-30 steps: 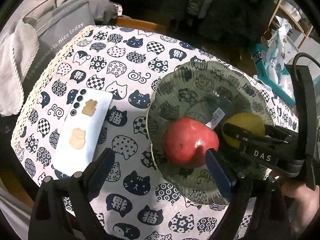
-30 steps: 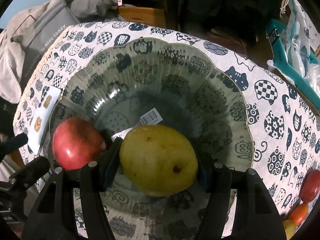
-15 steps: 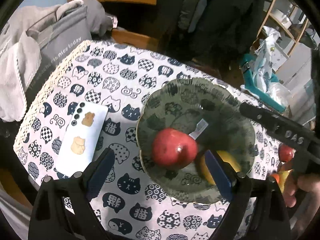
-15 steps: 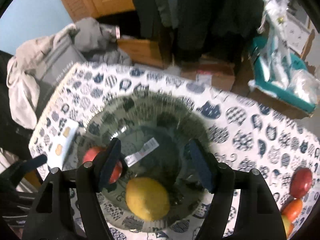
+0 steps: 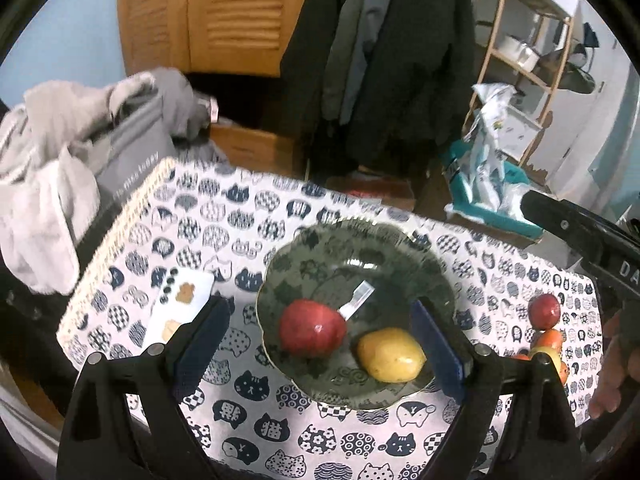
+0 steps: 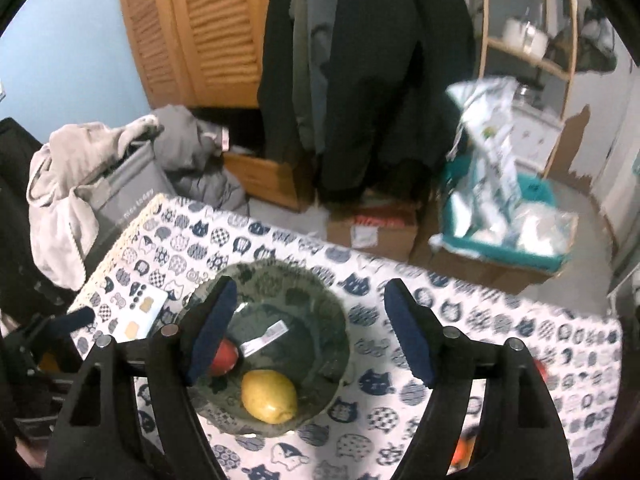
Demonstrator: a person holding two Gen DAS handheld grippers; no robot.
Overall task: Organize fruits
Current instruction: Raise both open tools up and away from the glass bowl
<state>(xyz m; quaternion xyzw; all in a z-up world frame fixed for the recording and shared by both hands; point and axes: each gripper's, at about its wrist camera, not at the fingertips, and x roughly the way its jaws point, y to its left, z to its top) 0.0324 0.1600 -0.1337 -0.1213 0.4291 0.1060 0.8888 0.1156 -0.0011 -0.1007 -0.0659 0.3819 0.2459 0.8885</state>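
With the yellow pear [image 5: 391, 355] and red apple [image 5: 312, 327] resting in the plate [image 5: 356, 248], swing the empty right tool [image 6: 308, 334], jaws opening, toward the loose fruits [image 5: 544, 322] right of the plate, left tool [image 5: 320, 344] empty, spread wide

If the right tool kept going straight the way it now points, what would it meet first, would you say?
Most likely the tablecloth just right of the green plate, or the plate's rim. Nothing sits between the right tool's opening jaws; depth is hard to judge.

Black grippers [image 5: 320, 344], blue-padded jaws
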